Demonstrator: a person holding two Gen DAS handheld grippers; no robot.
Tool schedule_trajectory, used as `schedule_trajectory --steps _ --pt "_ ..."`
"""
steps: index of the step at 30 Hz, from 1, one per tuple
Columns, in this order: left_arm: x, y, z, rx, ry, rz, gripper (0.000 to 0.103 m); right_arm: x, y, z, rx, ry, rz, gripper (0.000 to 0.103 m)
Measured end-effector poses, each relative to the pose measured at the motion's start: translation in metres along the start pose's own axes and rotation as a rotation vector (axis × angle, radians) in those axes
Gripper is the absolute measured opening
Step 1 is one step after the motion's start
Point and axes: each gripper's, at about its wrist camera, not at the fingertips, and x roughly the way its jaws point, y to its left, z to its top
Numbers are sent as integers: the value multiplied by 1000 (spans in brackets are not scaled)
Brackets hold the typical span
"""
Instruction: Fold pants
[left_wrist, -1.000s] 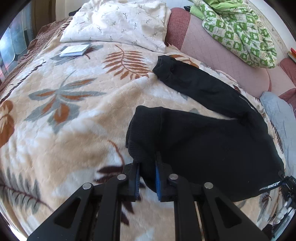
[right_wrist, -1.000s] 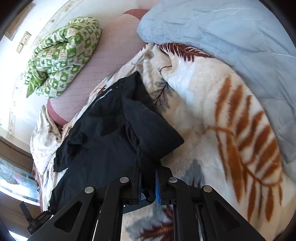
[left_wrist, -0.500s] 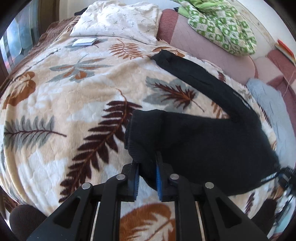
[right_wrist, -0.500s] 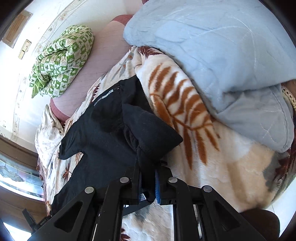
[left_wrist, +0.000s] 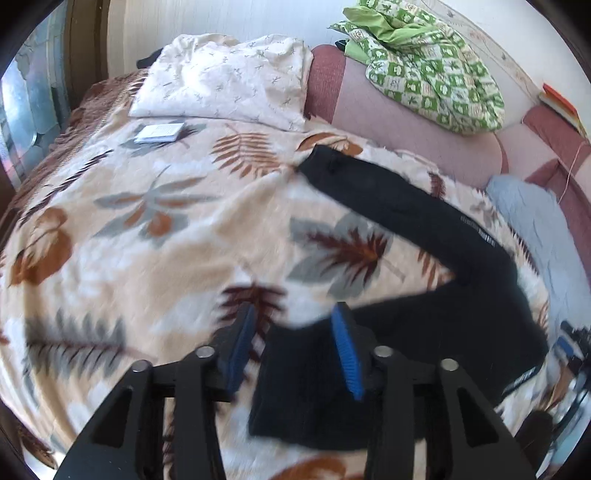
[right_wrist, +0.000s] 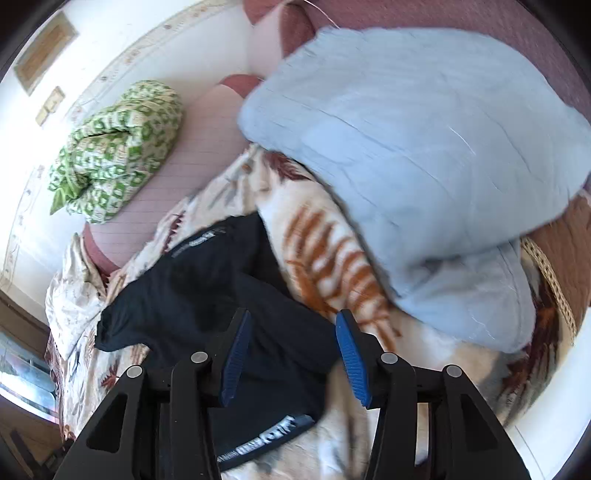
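Broadly, the scene is taken up by a bed (left_wrist: 110, 240) covered with a cream blanket (left_wrist: 207, 221) printed with brown, rust and grey leaves. Along the bed's far edge a pink padded headboard (left_wrist: 417, 129) is seen, and on top of it a green-and-white checked quilt (left_wrist: 432, 70) is bundled; in the right wrist view the same quilt (right_wrist: 114, 151) is seen at the upper left. A pale blue quilt (right_wrist: 424, 162) is heaped on the blanket and fills much of the right wrist view, just beside the pants. A white pillow with a sprig pattern (left_wrist: 229, 77) is laid at the head of the bed, with a small white booklet (left_wrist: 159, 133) near it on the blanket. The black pants (left_wrist: 424, 295) are spread flat on the blanket: one leg is stretched toward the headboard, while the other is laid across in front of the left gripper, its cuff end lying under the fingers. In the right wrist view the pants (right_wrist: 221, 295) are seen with the waistband end nearest the camera, white lettering showing on the fabric. The left gripper (left_wrist: 291, 350) is held over the cuff with its blue-padded fingers (left_wrist: 347, 354) spread apart and nothing clasped between them. The right gripper (right_wrist: 291, 354) is likewise held over the waistband end, its fingers (right_wrist: 234, 362) released and wide apart. Both views are somewhat blurred.
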Motion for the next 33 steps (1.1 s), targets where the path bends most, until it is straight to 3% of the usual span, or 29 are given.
schedule_trajectory --steps 3,8,14,18,19,21,22,33 --pt "42 2 37 -66 21 -54 49 11 29 -7 -68 15 48 64" --pt "126 11 87 -211 93 -106 49 54 66 -25 -143 106 92 64" --pt "192 15 128 -294 115 -138 49 89 72 -35 -165 152 74 64" --pt "209 8 145 -318 87 -162 53 99 68 -33 -162 157 57 64" --pt "212 6 148 -321 86 -155 52 101 69 -33 -163 158 55 65" --pt "213 0 150 -288 97 -85 22 104 71 -33 -173 158 45 66" --pt "214 -1 150 -281 109 -77 15 104 72 -34 -179 157 39 66" --pt "117 40 94 -324 24 -48 11 64 76 -38 -193 115 63 66"
